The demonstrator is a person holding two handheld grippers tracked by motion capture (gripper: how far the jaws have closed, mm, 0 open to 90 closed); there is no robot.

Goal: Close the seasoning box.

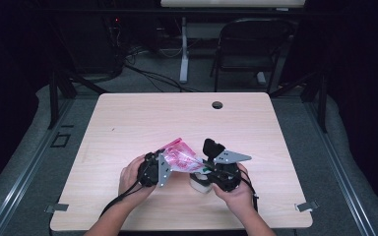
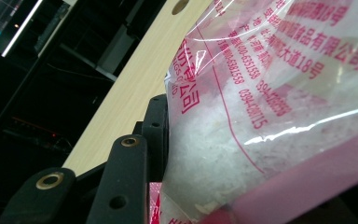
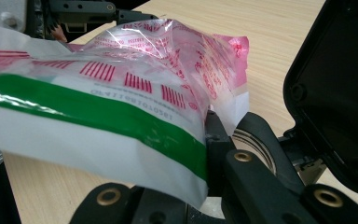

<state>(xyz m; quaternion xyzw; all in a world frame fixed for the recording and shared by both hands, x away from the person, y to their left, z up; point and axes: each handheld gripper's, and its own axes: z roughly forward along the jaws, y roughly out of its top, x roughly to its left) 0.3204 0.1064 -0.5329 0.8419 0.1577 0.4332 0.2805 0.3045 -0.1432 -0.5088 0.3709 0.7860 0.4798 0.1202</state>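
Observation:
A clear plastic bag [image 1: 179, 156] with pink and red print hangs above the table between both grippers. White grains fill the bag [image 2: 261, 121]. My left gripper [image 1: 169, 165] is shut on its left end; one black finger [image 2: 156, 123] presses the film and the other is hidden behind the bag. At the bag's green-striped corner [image 3: 121, 116] my right gripper [image 3: 209, 135] is pinched shut on the film. Below the right gripper [image 1: 204, 169] stands a small white jar [image 1: 200, 184]. Its round rim [image 3: 261, 140] sits open and its black flip lid [image 3: 335, 93] stands up.
The light wooden table [image 1: 128, 123] has a cable hole [image 1: 217, 104] near its far edge. A black folding chair [image 1: 251, 44] and a white desk leg [image 1: 184, 49] stand behind it. Cables trail from the left gripper toward the near edge.

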